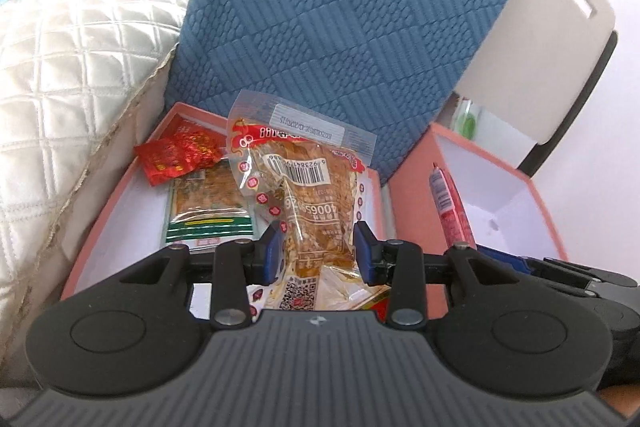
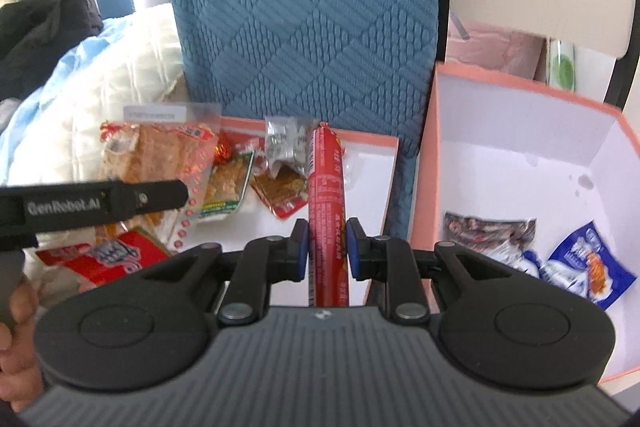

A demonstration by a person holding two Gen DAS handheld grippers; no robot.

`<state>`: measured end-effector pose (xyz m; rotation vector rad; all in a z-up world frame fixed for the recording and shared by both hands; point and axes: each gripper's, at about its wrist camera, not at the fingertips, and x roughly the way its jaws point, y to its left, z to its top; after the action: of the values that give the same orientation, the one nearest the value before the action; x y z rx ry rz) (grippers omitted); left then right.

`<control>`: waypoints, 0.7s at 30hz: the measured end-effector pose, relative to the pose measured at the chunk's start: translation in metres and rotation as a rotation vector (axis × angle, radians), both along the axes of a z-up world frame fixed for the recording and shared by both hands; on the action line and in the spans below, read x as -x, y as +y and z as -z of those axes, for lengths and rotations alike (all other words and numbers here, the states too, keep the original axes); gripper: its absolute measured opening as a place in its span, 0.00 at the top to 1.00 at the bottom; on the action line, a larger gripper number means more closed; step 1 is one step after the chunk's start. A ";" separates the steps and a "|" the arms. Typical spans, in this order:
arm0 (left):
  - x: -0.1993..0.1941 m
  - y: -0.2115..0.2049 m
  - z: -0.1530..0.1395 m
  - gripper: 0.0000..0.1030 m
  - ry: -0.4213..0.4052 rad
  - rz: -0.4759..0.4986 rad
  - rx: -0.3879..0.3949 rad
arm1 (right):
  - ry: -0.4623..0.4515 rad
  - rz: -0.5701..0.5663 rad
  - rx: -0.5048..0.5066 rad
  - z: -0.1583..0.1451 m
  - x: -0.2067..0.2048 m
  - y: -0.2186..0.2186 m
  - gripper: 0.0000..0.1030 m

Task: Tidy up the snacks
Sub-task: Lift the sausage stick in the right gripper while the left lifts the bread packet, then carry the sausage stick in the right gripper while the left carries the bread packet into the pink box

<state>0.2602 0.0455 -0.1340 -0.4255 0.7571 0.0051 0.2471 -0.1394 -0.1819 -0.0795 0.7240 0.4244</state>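
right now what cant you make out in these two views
- Left wrist view: lower end of the clear snack bag, hidden by the left gripper.
- Right wrist view: sausage stick lower end, behind the right gripper.
- Blue packet: print blurred.

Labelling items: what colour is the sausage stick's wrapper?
Red, clearest in the right wrist view: sausage stick.

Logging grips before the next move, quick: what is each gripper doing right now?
Left gripper: shut on the clear snack packet, held over the shallow pink tray.
Right gripper: shut on the red sausage stick.
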 end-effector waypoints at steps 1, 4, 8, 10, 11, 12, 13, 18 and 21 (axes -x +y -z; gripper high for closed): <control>0.000 0.000 -0.003 0.58 -0.002 0.000 0.009 | -0.005 -0.001 -0.004 -0.005 0.001 -0.001 0.77; 0.001 -0.004 -0.015 0.58 -0.015 0.001 0.011 | -0.024 -0.006 -0.016 -0.019 0.002 -0.007 0.77; 0.000 -0.009 -0.032 0.58 -0.032 0.009 0.013 | -0.050 -0.006 -0.023 -0.038 0.003 -0.013 0.77; -0.002 -0.012 -0.042 0.58 -0.042 0.009 0.010 | -0.060 -0.008 -0.026 -0.045 0.003 -0.017 0.77; -0.002 -0.013 -0.046 0.58 -0.048 0.003 0.009 | -0.066 -0.007 -0.026 -0.049 0.003 -0.019 0.77; -0.002 -0.014 -0.051 0.58 -0.051 0.001 0.007 | -0.070 -0.006 -0.028 -0.052 0.003 -0.021 0.77; -0.003 -0.016 -0.056 0.58 -0.054 0.001 0.008 | -0.073 -0.006 -0.031 -0.056 0.002 -0.023 0.77; -0.006 -0.025 -0.076 0.58 -0.071 0.009 0.013 | -0.101 -0.006 -0.034 -0.073 0.001 -0.033 0.77; -0.009 -0.034 -0.086 0.58 -0.083 0.024 0.012 | -0.120 -0.007 -0.032 -0.083 0.000 -0.040 0.77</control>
<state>0.2691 0.0113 -0.0480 -0.4253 0.6808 -0.0394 0.2467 -0.1795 -0.0987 -0.0766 0.5990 0.4342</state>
